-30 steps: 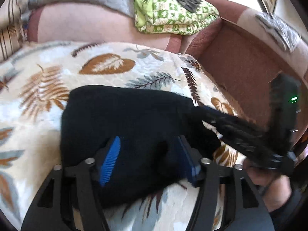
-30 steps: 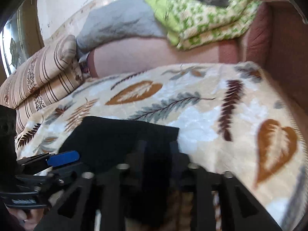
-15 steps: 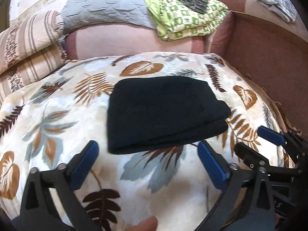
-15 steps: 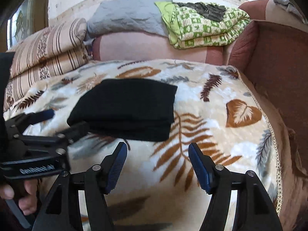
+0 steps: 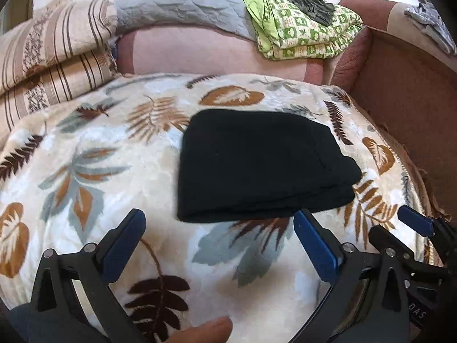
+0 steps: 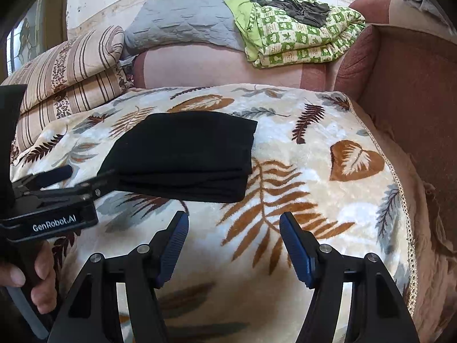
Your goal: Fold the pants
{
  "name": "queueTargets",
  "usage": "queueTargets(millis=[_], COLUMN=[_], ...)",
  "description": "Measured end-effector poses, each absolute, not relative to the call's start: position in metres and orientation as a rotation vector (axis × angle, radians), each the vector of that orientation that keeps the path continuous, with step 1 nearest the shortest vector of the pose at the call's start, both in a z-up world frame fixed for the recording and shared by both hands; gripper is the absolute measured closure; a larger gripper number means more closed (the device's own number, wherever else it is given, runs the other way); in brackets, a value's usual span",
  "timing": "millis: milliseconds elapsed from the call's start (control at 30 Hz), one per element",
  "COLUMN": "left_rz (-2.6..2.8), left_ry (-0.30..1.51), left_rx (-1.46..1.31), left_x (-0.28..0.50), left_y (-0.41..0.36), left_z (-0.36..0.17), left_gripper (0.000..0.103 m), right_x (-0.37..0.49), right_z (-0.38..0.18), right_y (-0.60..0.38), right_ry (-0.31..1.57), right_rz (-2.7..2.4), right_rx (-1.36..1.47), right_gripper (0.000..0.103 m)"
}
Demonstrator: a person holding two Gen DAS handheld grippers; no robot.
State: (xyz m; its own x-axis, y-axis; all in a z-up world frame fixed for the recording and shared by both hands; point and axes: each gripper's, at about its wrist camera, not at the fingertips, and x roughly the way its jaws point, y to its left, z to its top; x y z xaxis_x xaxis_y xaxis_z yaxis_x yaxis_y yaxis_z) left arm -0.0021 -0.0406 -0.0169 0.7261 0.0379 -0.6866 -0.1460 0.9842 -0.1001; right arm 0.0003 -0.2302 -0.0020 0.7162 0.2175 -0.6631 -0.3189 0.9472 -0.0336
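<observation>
The black pants point(image 5: 257, 165) lie folded in a compact stack on the leaf-print blanket point(image 5: 100, 171); they also show in the right wrist view point(image 6: 185, 154). My left gripper point(image 5: 220, 228) is open and empty, held just in front of the stack's near edge. My right gripper point(image 6: 234, 234) is open and empty, held back from the stack's near right corner. The left gripper also appears at the left of the right wrist view point(image 6: 65, 180), and the right gripper's blue tip shows at the right of the left wrist view point(image 5: 414, 223).
The blanket covers a sofa seat with a brown armrest point(image 6: 414, 100) on the right. Striped pillows point(image 6: 65, 71) lie at the back left. A grey quilt point(image 6: 185, 25) and a green patterned folded blanket point(image 6: 300, 37) rest on the backrest.
Both grippers let go of the pants and pulled back towards me. The folded stack now lies free on the blanket, and both grippers stand open.
</observation>
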Motion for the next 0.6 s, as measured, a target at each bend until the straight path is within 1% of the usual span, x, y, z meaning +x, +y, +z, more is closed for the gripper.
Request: queueTargets(millis=[600], left_rz=[0.053], left_ry=[0.774], left_rx=[-0.071], left_x=[-0.002], left_y=[-0.057], left_z=[-0.020], left_gripper=[0.000], right_x=[0.006], right_z=[-0.011], right_y=[-0.231], right_ry=[0.731], right_rz=[0.291], right_rx=[-0.129], right_gripper=[0.035])
